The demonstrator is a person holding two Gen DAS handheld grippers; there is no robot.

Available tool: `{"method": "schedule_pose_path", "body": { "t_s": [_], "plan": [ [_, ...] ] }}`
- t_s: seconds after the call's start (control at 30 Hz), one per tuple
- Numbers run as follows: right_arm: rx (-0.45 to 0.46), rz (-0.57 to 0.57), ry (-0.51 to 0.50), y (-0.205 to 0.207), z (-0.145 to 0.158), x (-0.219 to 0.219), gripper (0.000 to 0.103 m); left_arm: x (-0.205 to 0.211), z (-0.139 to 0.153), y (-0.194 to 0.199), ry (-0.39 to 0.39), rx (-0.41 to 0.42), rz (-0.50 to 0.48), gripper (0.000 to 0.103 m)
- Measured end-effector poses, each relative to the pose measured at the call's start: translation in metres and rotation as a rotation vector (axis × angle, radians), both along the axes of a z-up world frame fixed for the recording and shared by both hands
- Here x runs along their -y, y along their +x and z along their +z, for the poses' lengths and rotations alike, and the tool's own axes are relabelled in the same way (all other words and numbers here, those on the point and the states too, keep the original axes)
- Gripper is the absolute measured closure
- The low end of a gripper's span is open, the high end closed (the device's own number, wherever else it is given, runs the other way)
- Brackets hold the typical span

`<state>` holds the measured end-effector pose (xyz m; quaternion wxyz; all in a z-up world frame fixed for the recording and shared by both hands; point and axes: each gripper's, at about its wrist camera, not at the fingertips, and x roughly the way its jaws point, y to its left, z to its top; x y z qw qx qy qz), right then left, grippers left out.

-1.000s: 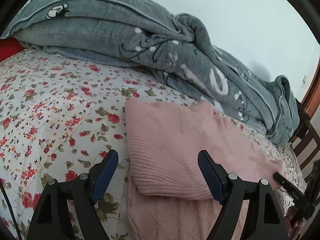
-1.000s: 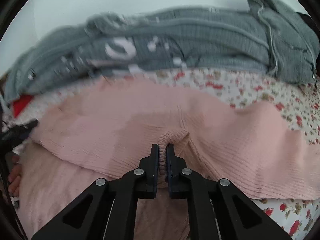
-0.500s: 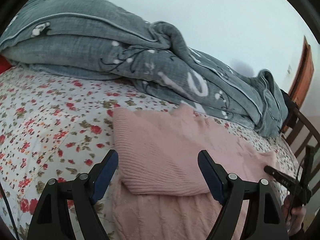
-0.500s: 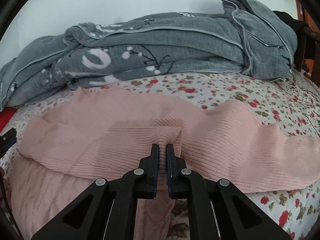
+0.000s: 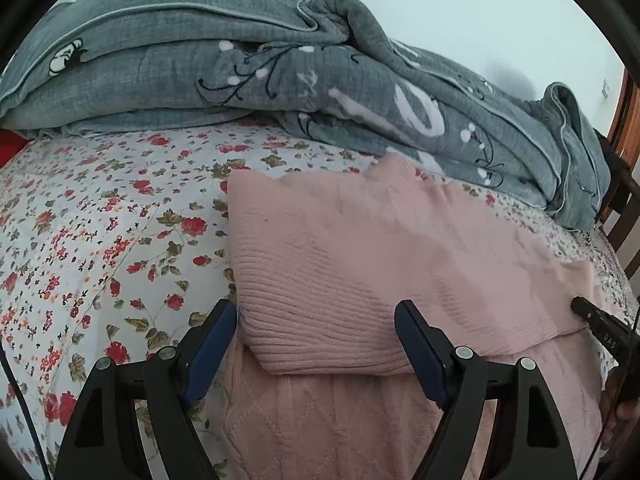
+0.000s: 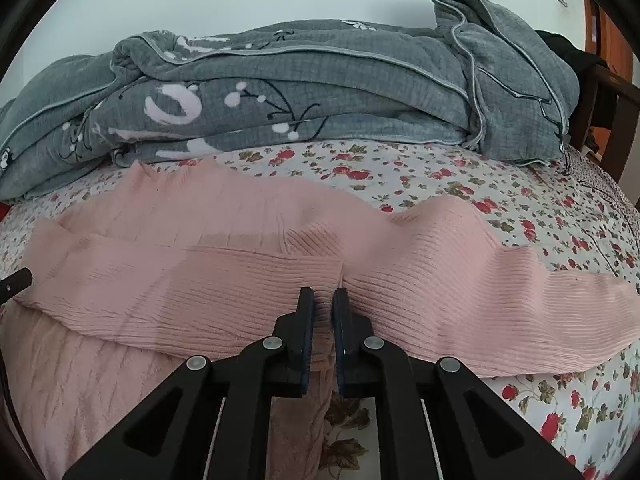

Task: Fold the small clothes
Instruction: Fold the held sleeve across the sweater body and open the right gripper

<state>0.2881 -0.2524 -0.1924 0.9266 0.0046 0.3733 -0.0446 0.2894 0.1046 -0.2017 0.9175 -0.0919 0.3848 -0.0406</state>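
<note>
A pink knit sweater (image 5: 360, 264) lies on the flowered bed, one ribbed sleeve (image 6: 200, 284) folded across its body. My left gripper (image 5: 316, 332) hangs open just above the sweater's left folded edge, blue pads (image 5: 212, 344) wide apart and nothing between them. My right gripper (image 6: 323, 312) sits low over the sleeve's cuff; its jaws are opening, a narrow gap shows, and the cuff lies flat under the tips, no longer pinched. The right gripper's black tip (image 5: 596, 318) shows at the sweater's right end. A tip of the left gripper (image 6: 16, 280) pokes in at the left edge.
A rumpled grey quilt (image 5: 280, 80) (image 6: 320, 92) is piled along the wall side of the bed. The flowered sheet (image 5: 100, 240) (image 6: 560, 208) spreads on both sides of the sweater. A dark wooden chair (image 6: 604, 92) stands beyond the bed's right end. A hand (image 5: 618, 408) holds the right gripper.
The right gripper's jaws have parted slightly, and the cuff that stood bunched between them has dropped flat. The left gripper shifted and rolled a little over the sweater's left edge, still wide open.
</note>
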Motion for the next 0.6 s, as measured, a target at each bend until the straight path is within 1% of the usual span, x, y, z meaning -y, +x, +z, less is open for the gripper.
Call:
{"method": "schedule_pose_path", "body": {
  "t_s": [0.17, 0.33, 0.43, 0.6],
  "plan": [
    [-0.013, -0.01, 0.013, 0.002, -0.002, 0.002, 0.09, -0.003, -0.003, 0.002, -0.003, -0.02, 0.011, 0.023],
    [-0.011, -0.011, 0.015, 0.001, -0.001, 0.002, 0.09, 0.0, -0.002, 0.001, 0.017, -0.009, 0.012, 0.023],
    [0.0, -0.012, 0.02, 0.0, 0.0, 0.002, 0.09, 0.001, 0.001, -0.002, 0.032, 0.011, 0.012, 0.023],
    [0.036, 0.023, 0.021, -0.006, 0.006, -0.003, 0.09, 0.009, 0.01, -0.012, 0.092, 0.083, 0.009, 0.023]
  ]
}}
